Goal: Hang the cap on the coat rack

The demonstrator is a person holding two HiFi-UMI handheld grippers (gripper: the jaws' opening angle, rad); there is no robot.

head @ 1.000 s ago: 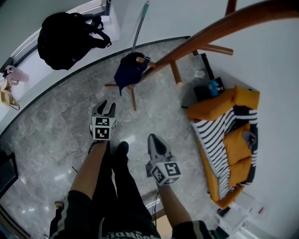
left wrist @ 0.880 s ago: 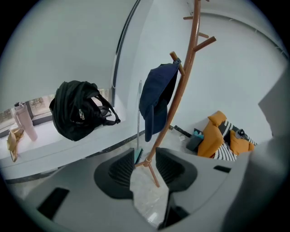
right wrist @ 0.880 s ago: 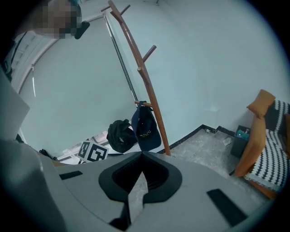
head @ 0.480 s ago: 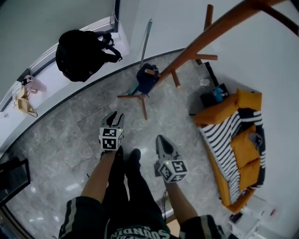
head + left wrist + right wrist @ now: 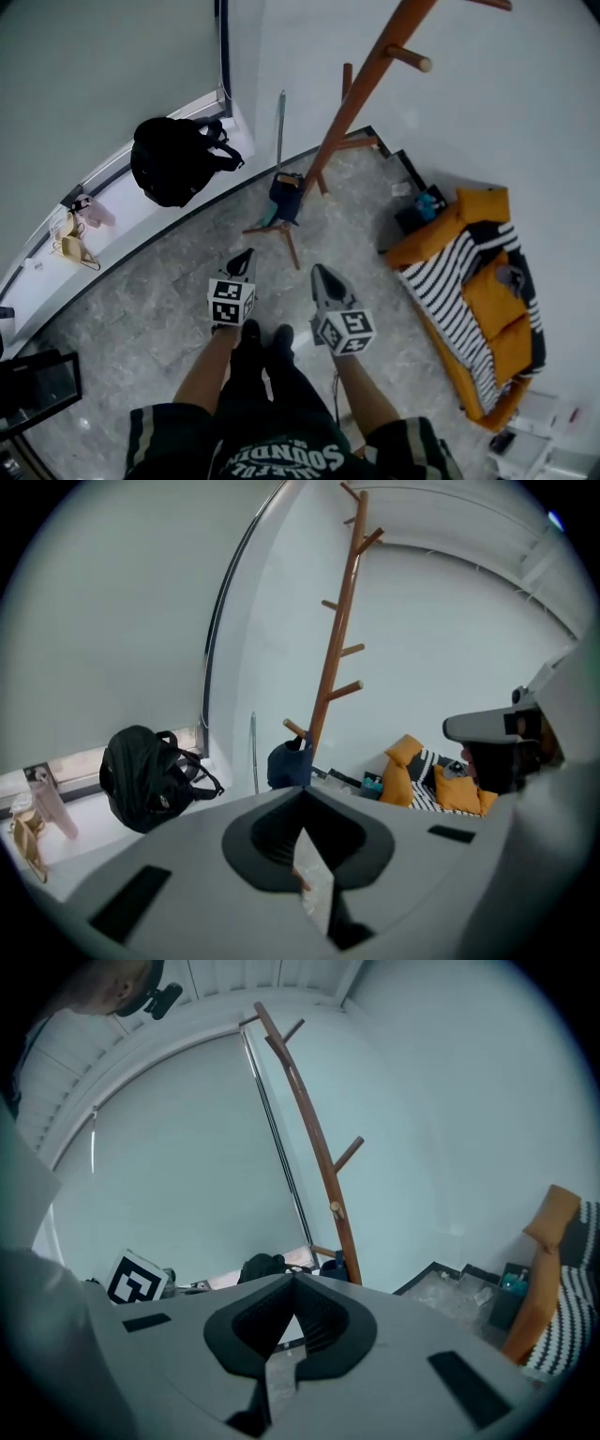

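Floor of grey marble fills the middle of the head view, bounded at the upper left by a curved dark skirting strip and a white ledge that carries a black backpack. At the right edge an orange sofa with a black-and-white striped blanket closes the room in. A pale wall takes the top of the frame. Between the ledge and the sofa a bare stretch of floor lies open up to the splayed wooden feet of the tall brown wooden coat rack, whose pole slants from centre frame to the upper right, with bare pegs higher up.

The dark navy cap hangs on a low peg of the rack, close above its feet, just above centre frame. The left gripper sits lower centre, its fingers closing tip to tip with nothing between them. The cap lies beyond those tips, slightly to the right and well apart from them. The right gripper is just beside the left one, to its right, with its fingers together and empty. From there the cap lies up and to the left, also well apart. The person's dark-trousered legs stand below both grippers
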